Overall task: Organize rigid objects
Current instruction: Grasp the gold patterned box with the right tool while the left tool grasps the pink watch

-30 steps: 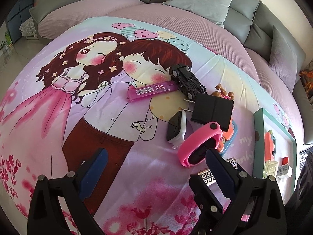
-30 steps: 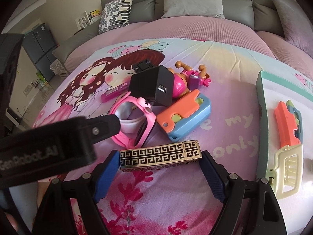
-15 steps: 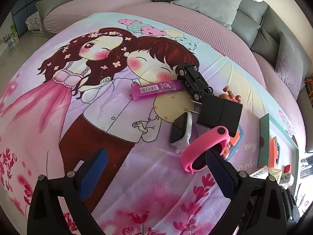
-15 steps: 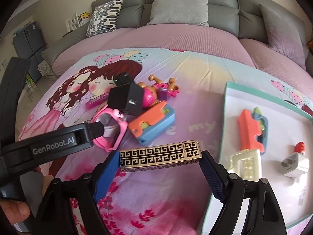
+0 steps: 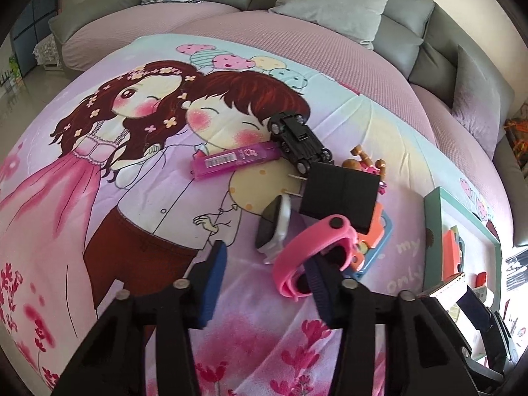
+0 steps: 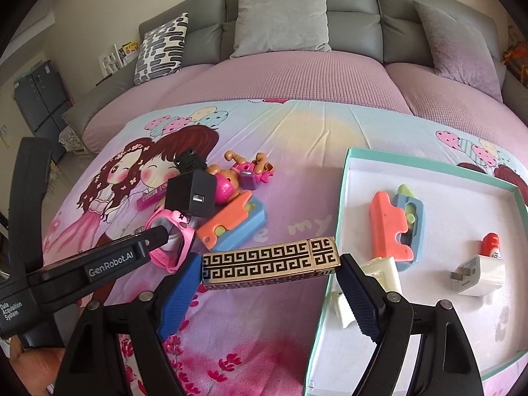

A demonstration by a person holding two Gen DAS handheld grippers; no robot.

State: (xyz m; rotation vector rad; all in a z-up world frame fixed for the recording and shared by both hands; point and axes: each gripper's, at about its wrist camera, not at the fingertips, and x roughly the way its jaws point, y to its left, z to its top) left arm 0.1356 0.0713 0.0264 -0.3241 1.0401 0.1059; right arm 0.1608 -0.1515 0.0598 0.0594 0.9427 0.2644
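My right gripper is shut on a black-and-gold patterned box and holds it above the bedspread beside the left wall of the teal-rimmed tray. My left gripper is open, its right finger at the pink watch strap; I cannot tell whether it touches. A white-cased watch lies just ahead, between the fingers. A black charger, black toy car, pink case and orange-and-blue toy form a pile.
The tray holds an orange-and-blue toy, a white plug, a red-capped tube and a white piece. A brown-and-pink figure lies behind the pile. Grey pillows line the sofa back.
The left gripper has narrowed and moved forward to the pink watch strap. The right gripper has carried the patterned box rightward to the tray's edge.
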